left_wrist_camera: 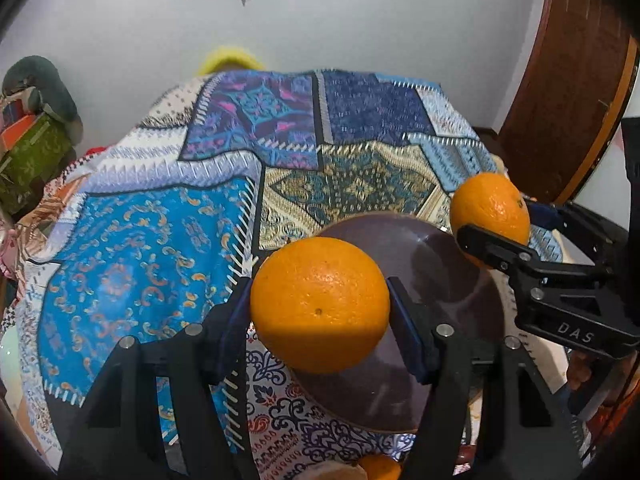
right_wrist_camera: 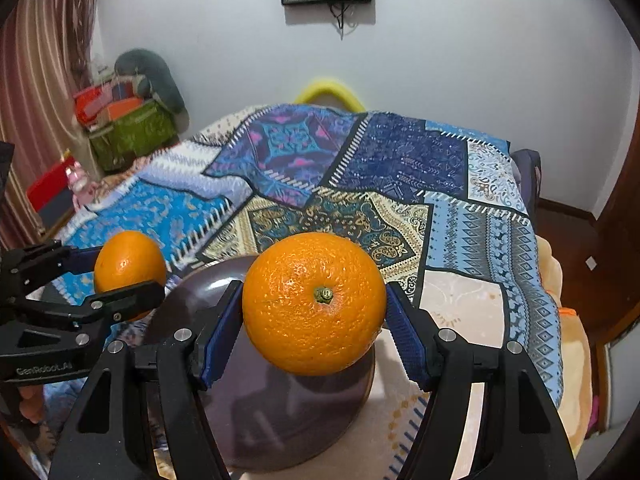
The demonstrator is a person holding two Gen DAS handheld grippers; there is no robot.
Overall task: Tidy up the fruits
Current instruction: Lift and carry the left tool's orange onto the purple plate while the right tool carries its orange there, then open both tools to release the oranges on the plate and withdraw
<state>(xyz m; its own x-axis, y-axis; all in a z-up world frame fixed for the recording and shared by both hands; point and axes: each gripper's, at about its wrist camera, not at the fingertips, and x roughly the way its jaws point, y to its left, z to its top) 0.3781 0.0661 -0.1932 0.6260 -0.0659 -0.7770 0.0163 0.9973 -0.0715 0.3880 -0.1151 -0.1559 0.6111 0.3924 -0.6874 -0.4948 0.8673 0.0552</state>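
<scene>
**Two oranges held over a dark plate**

Patchwork cloth [right_wrist_camera: 400, 168] in blues and golds covers the table, with a white wall behind. On it sits a dark brown plate [right_wrist_camera: 280, 420]. The left gripper [left_wrist_camera: 320, 304] has its pads pressed against both sides of an orange [left_wrist_camera: 320, 308], held in the air above the plate's left part. The right gripper [right_wrist_camera: 314, 304] likewise clamps a second orange [right_wrist_camera: 314, 312], stem end facing the camera, over the plate's right part. Neither fruit touches the plate. The two grippers are near each other, side by side.
</scene>
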